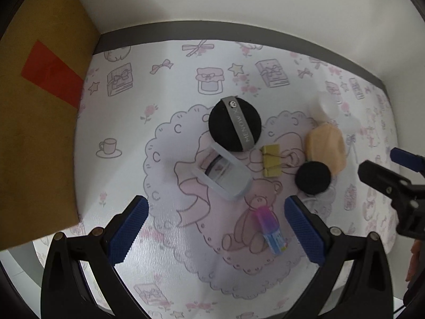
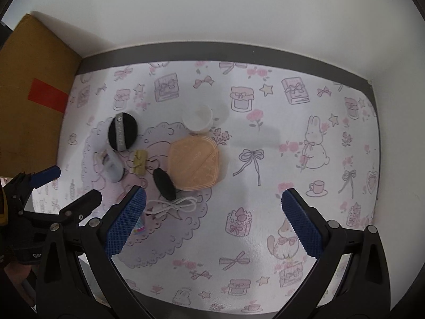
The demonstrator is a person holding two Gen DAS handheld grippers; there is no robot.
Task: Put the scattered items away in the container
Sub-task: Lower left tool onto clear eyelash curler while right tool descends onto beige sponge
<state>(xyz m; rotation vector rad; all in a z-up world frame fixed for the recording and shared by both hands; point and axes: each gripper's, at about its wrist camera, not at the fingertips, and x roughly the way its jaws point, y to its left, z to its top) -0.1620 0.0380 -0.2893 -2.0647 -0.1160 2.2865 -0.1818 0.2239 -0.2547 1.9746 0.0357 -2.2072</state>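
Scattered items lie on a patterned mat: a black powder puff with a grey strap, a clear plastic box on its side, yellow binder clips, a small black puff, a peach pad, a white cup, a pink-blue tube and a white cable. My left gripper is open above the tube and box. My right gripper is open, right of the pile, holding nothing.
A brown cardboard box with a red label stands at the left edge of the mat. A white wall and grey strip bound the far side. The right gripper shows at the right of the left wrist view.
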